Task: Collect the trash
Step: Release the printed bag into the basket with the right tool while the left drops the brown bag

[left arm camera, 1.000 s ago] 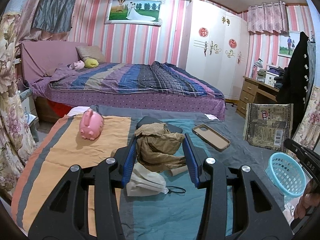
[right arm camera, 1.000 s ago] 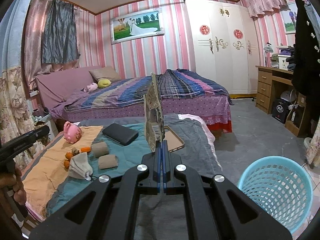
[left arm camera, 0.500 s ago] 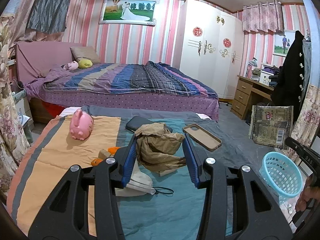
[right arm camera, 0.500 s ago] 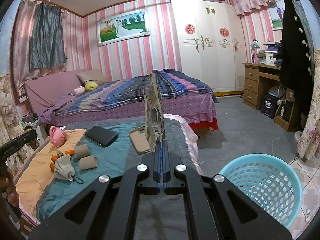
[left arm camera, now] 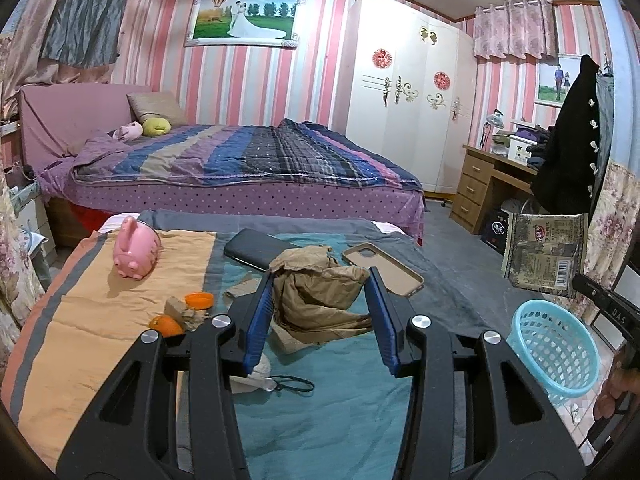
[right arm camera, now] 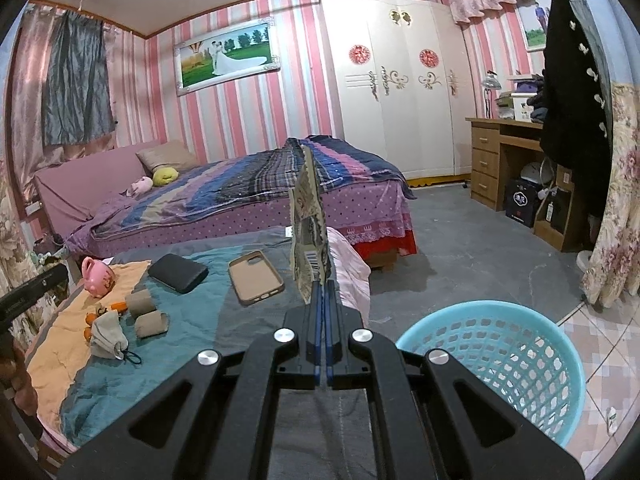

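My left gripper [left arm camera: 322, 316] has crumpled brown paper [left arm camera: 320, 292] between its blue fingers [left arm camera: 258, 326], jaws fairly wide with both pads pressed against the wad, which sits above the teal part of the bedspread [left arm camera: 340, 420]. My right gripper [right arm camera: 322, 300] is pinched down to a sliver on the bottom edge of a flat snack wrapper [right arm camera: 308, 240], which stands upright and edge-on to that camera; from the left wrist view the same wrapper [left arm camera: 544, 252] hangs at far right, above the light blue basket [left arm camera: 554, 348]. In the right wrist view the basket [right arm camera: 496, 360] sits on the floor just right of the gripper, low and near. On the bedspread to the left I see a pink piggy bank [left arm camera: 136, 252], orange peel pieces [left arm camera: 198, 300], a grey face mask [right arm camera: 108, 336] with a dark ear loop, and two cardboard tubes [right arm camera: 146, 312] side by side. Farther back lie a dark wallet-like case [right arm camera: 178, 272] and a tan phone case [right arm camera: 256, 276], apart from each other. Beyond is a bed [right arm camera: 240, 196] with a striped quilt.
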{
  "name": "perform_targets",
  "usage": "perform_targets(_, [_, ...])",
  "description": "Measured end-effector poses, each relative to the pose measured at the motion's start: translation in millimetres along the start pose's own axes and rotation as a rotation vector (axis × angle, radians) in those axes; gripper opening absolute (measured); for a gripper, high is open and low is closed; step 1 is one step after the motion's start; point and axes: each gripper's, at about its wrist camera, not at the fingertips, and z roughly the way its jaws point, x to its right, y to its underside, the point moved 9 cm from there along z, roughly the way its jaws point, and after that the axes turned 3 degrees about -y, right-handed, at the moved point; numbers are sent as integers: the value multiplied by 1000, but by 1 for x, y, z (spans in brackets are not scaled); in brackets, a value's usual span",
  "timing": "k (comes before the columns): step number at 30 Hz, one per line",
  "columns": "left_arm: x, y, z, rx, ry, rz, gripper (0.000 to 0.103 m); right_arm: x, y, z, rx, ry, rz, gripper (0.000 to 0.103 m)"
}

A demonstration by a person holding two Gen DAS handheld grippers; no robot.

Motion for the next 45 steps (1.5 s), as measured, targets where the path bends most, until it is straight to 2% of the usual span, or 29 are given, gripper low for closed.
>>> perform_targets(9, [22, 2, 9, -5, 26, 21, 44, 28, -1, -2, 0, 50, 16, 1])
perform_targets(20, [51, 6, 13, -15, 67, 50, 44, 81, 10, -3, -36, 127, 78, 1])
perform_targets(23, [71, 6, 16, -26, 99, 61, 44, 91, 14, -3, -49, 138, 96, 1])
perform_targets(27, [109, 11, 21, -58, 161, 73, 44, 106, 22, -2, -88, 194, 116, 1])
perform_targets(33, [187, 15, 21, -76, 276, 113, 44, 132, 41, -13, -163, 241, 147, 3])
perform_targets(38, [238, 18, 23, -84, 333, 153, 44, 150, 50, -17, -186, 265, 156, 3])
perform_targets(39, [251, 21, 23, -89, 345, 167, 44, 153, 52, -17, -188, 276, 155, 6])
perform_targets(40, [262, 23, 24, -94, 353, 179, 44, 157, 53, -18, -188, 288, 159, 27])
perform_targets(41, [268, 25, 25, -98, 359, 188, 44, 163, 51, -22, -167, 299, 175, 69])
perform_targets(42, [280, 29, 26, -110, 372, 199, 45, 169, 48, -28, -134, 307, 199, 81])
perform_targets(45, [303, 39, 33, -147, 404, 211, 46, 183, 42, -39, -78, 320, 259, 82])
